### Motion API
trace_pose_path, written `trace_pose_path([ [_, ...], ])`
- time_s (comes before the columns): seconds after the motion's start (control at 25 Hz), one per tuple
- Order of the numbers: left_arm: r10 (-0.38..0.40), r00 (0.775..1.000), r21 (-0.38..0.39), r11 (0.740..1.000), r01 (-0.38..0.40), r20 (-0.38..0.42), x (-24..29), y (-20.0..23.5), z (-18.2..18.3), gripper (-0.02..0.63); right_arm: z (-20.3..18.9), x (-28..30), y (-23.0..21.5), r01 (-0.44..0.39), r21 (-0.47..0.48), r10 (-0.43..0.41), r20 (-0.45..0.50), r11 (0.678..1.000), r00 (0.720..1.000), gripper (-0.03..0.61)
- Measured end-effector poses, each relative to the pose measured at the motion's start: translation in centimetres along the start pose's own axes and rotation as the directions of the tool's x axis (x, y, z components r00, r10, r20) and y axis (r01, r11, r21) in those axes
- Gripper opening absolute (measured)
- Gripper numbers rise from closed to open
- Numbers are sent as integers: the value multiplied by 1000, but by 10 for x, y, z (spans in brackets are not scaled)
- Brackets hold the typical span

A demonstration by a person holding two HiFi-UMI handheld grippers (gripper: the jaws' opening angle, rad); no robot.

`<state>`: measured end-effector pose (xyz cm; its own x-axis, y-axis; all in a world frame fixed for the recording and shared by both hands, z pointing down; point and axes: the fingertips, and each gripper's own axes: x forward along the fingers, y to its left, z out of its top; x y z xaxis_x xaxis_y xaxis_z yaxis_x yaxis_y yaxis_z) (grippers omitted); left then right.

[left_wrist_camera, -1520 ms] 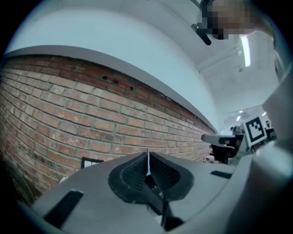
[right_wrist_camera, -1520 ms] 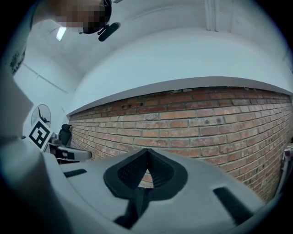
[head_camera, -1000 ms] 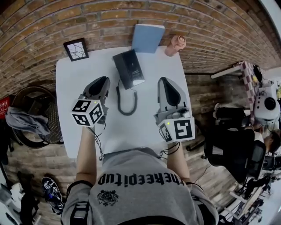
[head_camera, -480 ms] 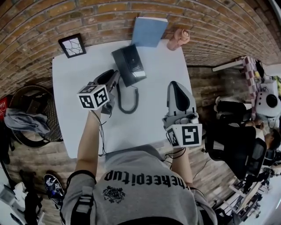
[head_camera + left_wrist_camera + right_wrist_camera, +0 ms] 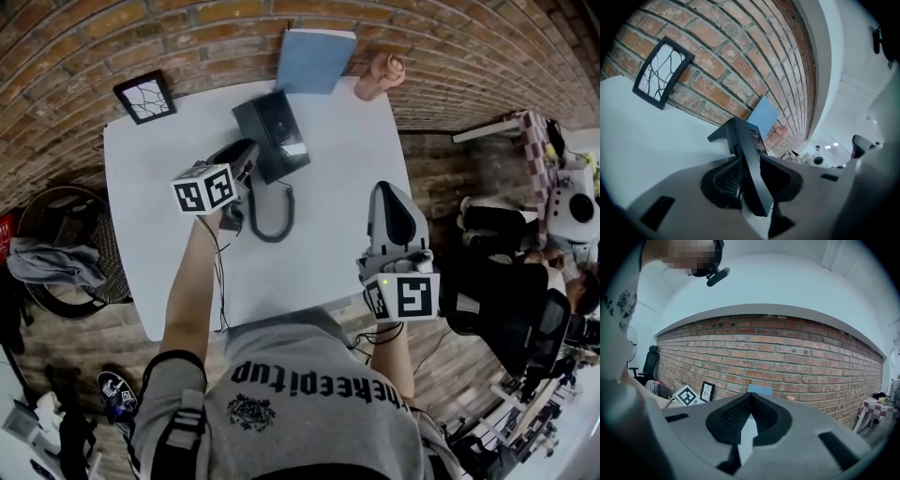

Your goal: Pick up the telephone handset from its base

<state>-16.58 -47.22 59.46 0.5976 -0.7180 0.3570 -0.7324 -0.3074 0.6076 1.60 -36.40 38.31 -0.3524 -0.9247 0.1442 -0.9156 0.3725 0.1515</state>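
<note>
Jaws of the left gripper (image 5: 246, 157) are seen apart, having just been opening, and the near end of the black telephone handset (image 5: 746, 157) is framed between them. The handset is seated on its base (image 5: 281, 131) at the far middle of the white table (image 5: 319, 244). The right gripper (image 5: 388, 192) is held with jaws pressed together at the table's near right edge.

Sets left gripper (image 5: 242, 161), jaws just opening, at phone (image 5: 274, 131); cord (image 5: 272, 223) just right; right gripper (image 5: 389, 195) well apart.
</note>
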Motion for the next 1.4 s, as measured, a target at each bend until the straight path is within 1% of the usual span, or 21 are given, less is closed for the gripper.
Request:
trace_pose_path([
  [0.08,6,1000,-5,1000,-6,-2,3,1,1,101,-2,-2,-3,12,-2,-12,-10,1000,1000,3],
  [0.2,-36,999,-63,997,35,-9,10,4,-9,101,-5,-4,-7,26,-1,-26,-20,1000,999,3],
  [0.28,-35,999,-84,996,34,-9,13,7,-11,112,-7,-5,-8,30,-1,-30,-26,1000,999,3],
  [0.4,-34,999,-97,995,33,-12,15,10,-12,123,-8,-7,-8,34,-6,-34,-33,999,999,3],
  [0.76,-75,997,-113,991,72,-23,29,3,-14,127,-10,-10,-11,55,-11,-56,-41,998,998,3],
  [0.88,-55,998,-113,992,53,-12,28,4,-10,129,-8,-11,-11,56,-15,-56,-39,998,998,3],
  [0.92,-59,998,-128,990,58,-9,28,4,-11,130,-8,-11,-11,56,-16,-57,-38,998,998,3],
  [1.0,-70,997,-165,984,68,-11,28,4,-14,124,-8,-11,-11,58,-17,-58,-38,998,998,3],
  [1.2,-49,998,-212,977,40,-38,25,3,-14,101,-7,-13,-10,59,-19,-59,-34,998,998,3],
  [1.32,-42,998,-225,974,31,-43,23,1,-13,93,-6,-16,-10,63,-21,-63,-29,998,998,3],
  [1.4,-57,998,-225,973,47,-38,20,-4,-11,84,-5,-19,-12,70,-19,-70,-27,997,997,3],
])
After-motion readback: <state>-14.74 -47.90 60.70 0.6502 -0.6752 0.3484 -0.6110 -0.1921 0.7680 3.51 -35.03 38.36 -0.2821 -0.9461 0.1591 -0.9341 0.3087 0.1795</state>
